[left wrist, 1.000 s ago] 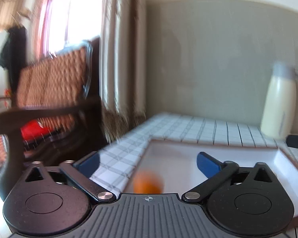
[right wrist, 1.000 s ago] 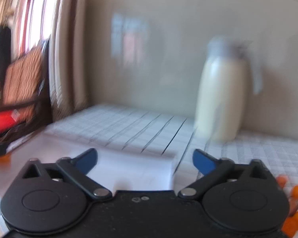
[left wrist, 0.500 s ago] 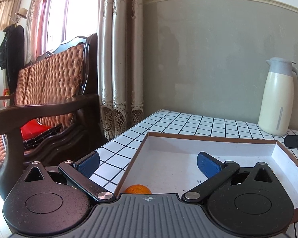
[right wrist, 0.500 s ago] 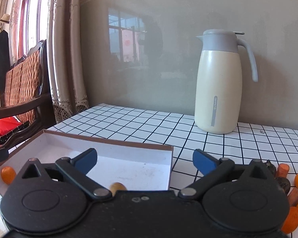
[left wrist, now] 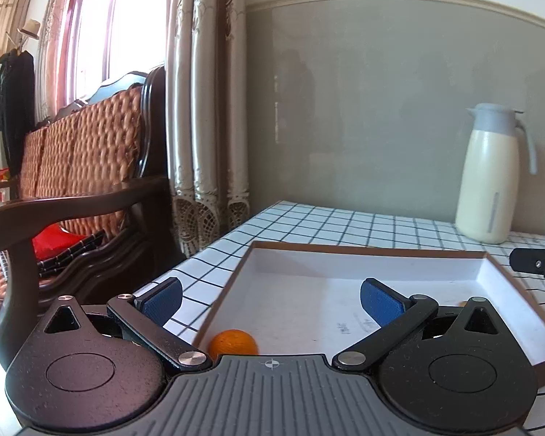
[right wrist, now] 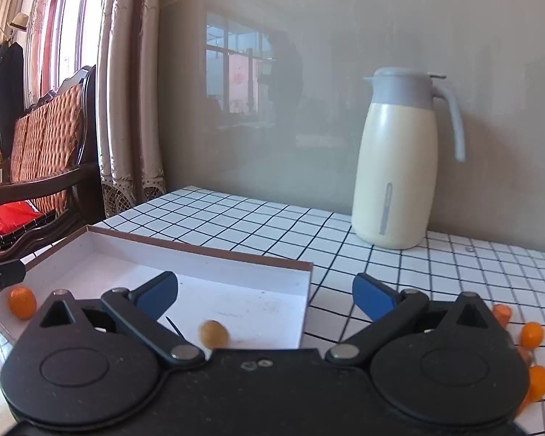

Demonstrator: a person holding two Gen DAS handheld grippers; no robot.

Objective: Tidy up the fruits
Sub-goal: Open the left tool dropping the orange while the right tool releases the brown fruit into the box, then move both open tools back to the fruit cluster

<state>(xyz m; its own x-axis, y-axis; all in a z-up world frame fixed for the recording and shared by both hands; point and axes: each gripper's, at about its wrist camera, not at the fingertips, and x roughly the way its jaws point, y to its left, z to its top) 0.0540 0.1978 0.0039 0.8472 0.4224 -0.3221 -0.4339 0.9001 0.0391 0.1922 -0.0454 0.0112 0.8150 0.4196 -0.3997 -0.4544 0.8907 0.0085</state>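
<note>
A shallow white box with a brown rim [left wrist: 363, 249] [right wrist: 200, 250] lies on the checked table. A small orange fruit [left wrist: 232, 342] rests in its near left corner, also seen in the right wrist view [right wrist: 21, 302]. A tan oval fruit [right wrist: 213, 332] lies in the box near its right wall. My left gripper [left wrist: 270, 299] is open and empty above the box. My right gripper [right wrist: 265, 296] is open and empty over the box's right edge. Several small orange fruits [right wrist: 532, 334] lie on the table at the right.
A cream thermos jug [left wrist: 490, 174] [right wrist: 399, 160] stands at the back by the grey wall. A dark wooden sofa [left wrist: 72, 189] with a red item stands left of the table, beside curtains [left wrist: 203, 109]. The right gripper's tip [left wrist: 534, 263] shows at the far right.
Both views have steadied from blur and drawn slightly back. The orange fruit and the tan fruit now lie still in the box. Both grippers stay open.
</note>
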